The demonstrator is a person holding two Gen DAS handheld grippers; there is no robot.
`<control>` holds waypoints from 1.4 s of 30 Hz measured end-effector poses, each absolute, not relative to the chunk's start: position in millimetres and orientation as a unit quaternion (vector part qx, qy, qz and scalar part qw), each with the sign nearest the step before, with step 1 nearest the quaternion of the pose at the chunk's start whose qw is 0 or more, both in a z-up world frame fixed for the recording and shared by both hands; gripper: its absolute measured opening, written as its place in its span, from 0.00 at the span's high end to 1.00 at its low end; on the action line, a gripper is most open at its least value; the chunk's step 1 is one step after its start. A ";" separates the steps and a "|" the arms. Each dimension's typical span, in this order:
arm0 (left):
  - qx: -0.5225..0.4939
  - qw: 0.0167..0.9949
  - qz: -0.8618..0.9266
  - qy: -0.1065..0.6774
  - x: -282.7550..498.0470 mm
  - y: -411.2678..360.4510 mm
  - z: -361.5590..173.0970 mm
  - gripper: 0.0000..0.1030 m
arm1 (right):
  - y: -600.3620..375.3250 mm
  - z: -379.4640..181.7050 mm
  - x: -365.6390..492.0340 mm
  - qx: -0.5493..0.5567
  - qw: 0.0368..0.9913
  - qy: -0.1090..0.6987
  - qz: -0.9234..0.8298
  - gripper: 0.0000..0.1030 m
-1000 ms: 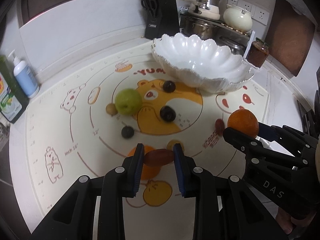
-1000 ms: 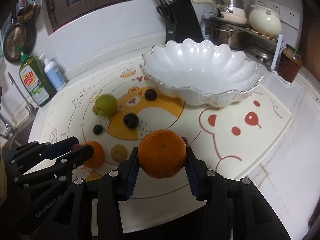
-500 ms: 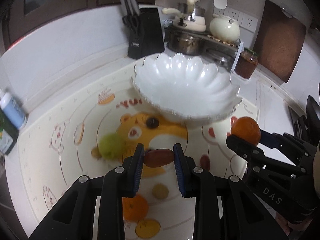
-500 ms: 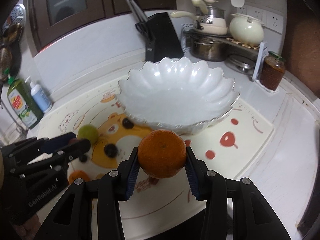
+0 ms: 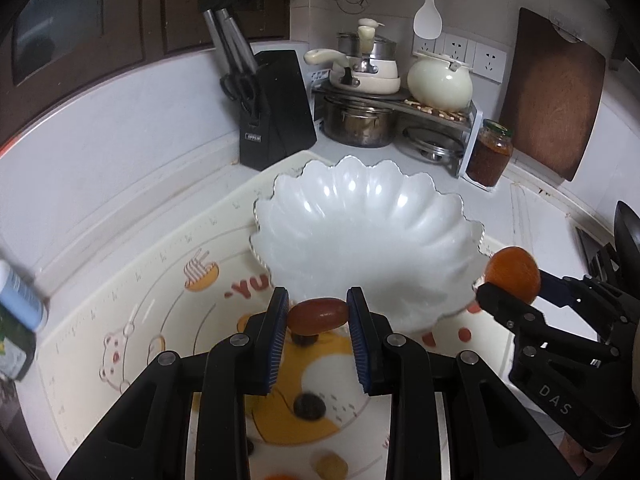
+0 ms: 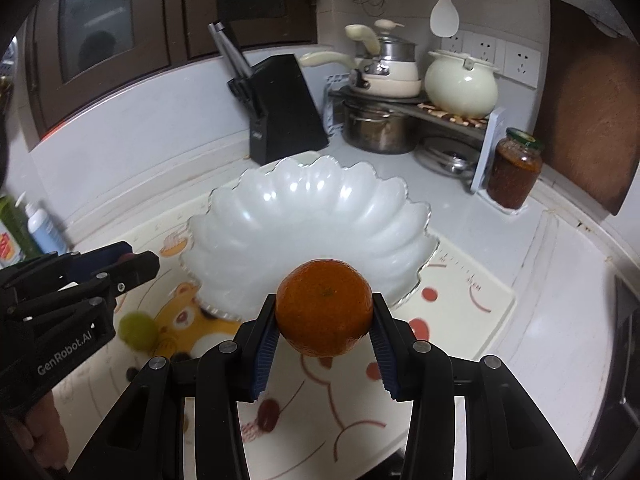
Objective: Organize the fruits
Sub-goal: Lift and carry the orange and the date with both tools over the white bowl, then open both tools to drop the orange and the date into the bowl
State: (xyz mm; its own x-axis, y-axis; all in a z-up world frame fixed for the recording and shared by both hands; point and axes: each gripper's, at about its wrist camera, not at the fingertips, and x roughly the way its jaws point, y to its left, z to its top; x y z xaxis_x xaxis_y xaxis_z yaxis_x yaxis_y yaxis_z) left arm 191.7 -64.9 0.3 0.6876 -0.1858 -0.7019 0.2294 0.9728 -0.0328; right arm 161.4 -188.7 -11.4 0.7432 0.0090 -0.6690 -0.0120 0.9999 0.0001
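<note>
the patterned mat spreads under both grippers. on it, just ahead of both sets of fingers, sits the white scalloped bowl, wide and shallow, with nothing in it yet. behind the bowl, well beyond either gripper, stand the knife block and a red-filled jar.

the right gripper is clamped on an orange, its blue pads pressed against the fruit's two sides, raised just short of the bowl's near rim. the left gripper is pinched on a small reddish-brown oval fruit, gripped end to end, also hanging just before the near rim and off to the left of the orange.

smaller fruits lie on the mat below and behind the fingers: a green round fruit down to the left of the right gripper, and a dark berry under the left gripper's fingers.

the step in hand looks like carrying both fruits over the rim. to do it well, each should go forward past the scalloped edge and down near the bowl's floor before the fingers part, since the orange would likely roll in so shallow a dish. staggering the two releases would keep the grippers from crowding each other.
</note>
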 end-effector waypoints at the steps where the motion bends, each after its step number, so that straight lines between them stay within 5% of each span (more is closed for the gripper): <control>1: 0.028 0.917 -0.117 0.379 196.2 -65.3 0.2 0.71 | -189.9 -10.6 163.7 -0.003 0.934 0.357 0.002 0.57; 27: 0.038 0.892 -0.144 0.426 275.3 -85.3 -46.4 0.69 | -205.7 -41.3 224.9 -0.003 0.914 0.404 -0.042 0.56; 29: 0.038 0.892 -0.140 0.428 274.1 -84.4 -47.1 0.55 | -205.4 -43.9 225.2 -0.003 0.911 0.409 -0.042 0.56; 33: 0.048 0.898 -0.125 0.419 270.3 -83.2 -43.2 0.45 | -204.3 -44.5 223.7 -0.003 0.911 0.411 -0.044 0.54; 37: 0.056 0.902 -0.113 0.413 267.2 -80.0 -38.7 0.32 | -205.5 -38.0 219.1 -0.008 0.918 0.391 -0.066 0.25; 42: 0.064 0.907 -0.101 0.403 261.3 -76.5 -32.9 0.23 | -205.1 -28.8 211.9 -0.018 0.924 0.372 -0.082 0.20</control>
State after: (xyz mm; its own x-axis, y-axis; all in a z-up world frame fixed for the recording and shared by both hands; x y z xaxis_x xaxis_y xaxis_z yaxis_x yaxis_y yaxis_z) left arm 261.3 -76.5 -32.9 0.6541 -0.1323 -0.7448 0.2348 0.9715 0.0336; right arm 211.9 -205.1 -28.8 0.7092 -0.1654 -0.6853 0.1392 0.9858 -0.0939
